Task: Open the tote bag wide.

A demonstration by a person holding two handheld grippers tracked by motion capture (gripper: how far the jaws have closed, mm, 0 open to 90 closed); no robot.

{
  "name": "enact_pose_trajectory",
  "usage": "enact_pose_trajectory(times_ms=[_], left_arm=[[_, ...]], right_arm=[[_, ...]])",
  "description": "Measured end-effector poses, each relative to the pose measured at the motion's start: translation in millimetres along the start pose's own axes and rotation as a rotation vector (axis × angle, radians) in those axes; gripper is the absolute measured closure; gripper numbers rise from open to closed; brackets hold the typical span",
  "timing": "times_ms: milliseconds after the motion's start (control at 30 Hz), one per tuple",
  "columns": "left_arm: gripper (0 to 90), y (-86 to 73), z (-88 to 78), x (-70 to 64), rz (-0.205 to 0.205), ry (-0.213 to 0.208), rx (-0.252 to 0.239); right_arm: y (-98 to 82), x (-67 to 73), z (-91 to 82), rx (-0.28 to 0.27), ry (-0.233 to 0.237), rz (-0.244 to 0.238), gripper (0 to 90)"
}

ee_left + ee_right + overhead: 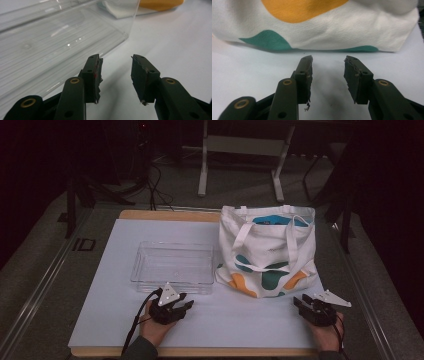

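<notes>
Sitting at the table's (100,320) far right, tote bag (270,252) just ahead of right gripper (303,302); clear tray (172,265) left of it, near left gripper (184,306). Both grippers' jaws parted, nothing held.

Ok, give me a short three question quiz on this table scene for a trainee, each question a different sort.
1. True or false: the left gripper has its jaws closed on the clear plastic tray.
2. Which thing lies straight ahead of the right gripper? A) the clear plastic tray B) the tote bag C) a cardboard box
3. Fill in: the tote bag is white with orange and ____ patches.

Key:
1. False. The jaws stand apart with nothing between them, and the tray lies just ahead and to one side.
2. B
3. Green (teal)
</notes>
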State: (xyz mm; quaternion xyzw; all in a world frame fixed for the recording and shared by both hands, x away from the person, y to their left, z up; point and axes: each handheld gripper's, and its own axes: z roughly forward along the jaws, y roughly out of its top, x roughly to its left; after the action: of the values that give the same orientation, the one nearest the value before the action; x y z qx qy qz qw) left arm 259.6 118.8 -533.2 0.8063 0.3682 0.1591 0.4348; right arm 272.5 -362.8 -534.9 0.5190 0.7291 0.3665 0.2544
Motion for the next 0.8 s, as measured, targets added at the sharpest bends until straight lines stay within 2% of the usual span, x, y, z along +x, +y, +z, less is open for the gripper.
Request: enact_pose_trajectory(times_ms=[33, 100, 200, 333, 467, 567, 800], left_arm=[[58.6, 0.1, 0.1, -0.6, 0.009, 0.001, 0.007], [58.6, 0.6, 1.3, -3.6, 0.044, 0.024, 0.026], [58.5, 1.5, 2.9, -5.1, 0.056, 0.017, 0.039], [58.3, 2.1, 1.9, -4.4, 0.062, 0.013, 0.039], [58.3, 2.5, 1.4, -3.3, 0.061, 0.0, 0.041], [58.3, 3.2, 1.0, -2.0, 0.046, -0.037, 0.035], [58.8, 4.4, -2.1, -3.8, 0.059, -0.051, 0.024]], right_arm=[[-0.3, 0.3, -1.5, -0.016, -0.008, -0.001, 57.9], [-0.3, 0.2, -1.1, -0.013, -0.003, 0.003, 57.6], [0.3, -1.4, 0.6, 0.007, 0.008, 0.016, 56.8], [0.9, -2.4, 2.4, 0.024, 0.031, 0.014, 55.7], [1.3, -1.7, 2.8, 0.029, 0.032, 0.007, 56.2], [1.5, -2.3, 3.0, 0.033, 0.042, 0.011, 55.7], [2.3, -0.9, 2.5, 0.032, 0.036, -0.008, 56.4]])
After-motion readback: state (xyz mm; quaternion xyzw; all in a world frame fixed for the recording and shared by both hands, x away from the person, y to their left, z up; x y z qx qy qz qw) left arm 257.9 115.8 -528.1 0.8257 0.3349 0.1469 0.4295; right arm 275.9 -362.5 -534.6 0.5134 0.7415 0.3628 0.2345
